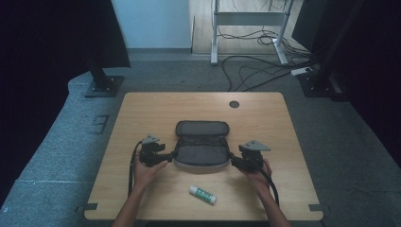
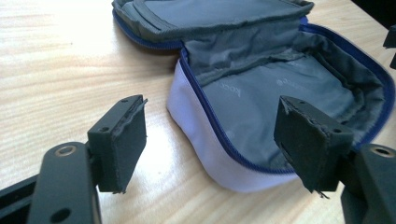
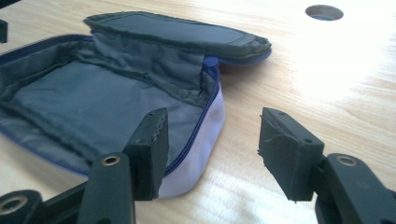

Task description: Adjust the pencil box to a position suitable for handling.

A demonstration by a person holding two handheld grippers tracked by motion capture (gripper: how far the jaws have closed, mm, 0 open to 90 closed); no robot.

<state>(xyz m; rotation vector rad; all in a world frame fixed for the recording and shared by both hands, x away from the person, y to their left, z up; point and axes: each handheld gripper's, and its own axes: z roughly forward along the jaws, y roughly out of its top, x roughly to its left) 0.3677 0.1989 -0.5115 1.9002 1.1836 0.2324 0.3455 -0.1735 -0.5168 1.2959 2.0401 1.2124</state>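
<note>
left hand-held gripper (image 1: 166, 155): jaws apart, empty | right hand-held gripper (image 1: 232, 160): jaws apart, empty

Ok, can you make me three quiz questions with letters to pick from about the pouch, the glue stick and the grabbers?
1. Where does the glue stick lie?
A. inside the pouch
B. on the table, nearer the person than the pouch
C. over the round hole

2. What colour is the zip on the pouch?
A. blue
B. red
C. yellow

3. How is the pouch?
A. zipped shut
B. unzipped, lid folded back
C. upside down

Answers:
1 B: the high view shows it on the table between the pouch and the near edge.
2 A: both gripper views show a blue zip along the rim.
3 B: the grey lining shows and the lid lies flat behind.
</note>
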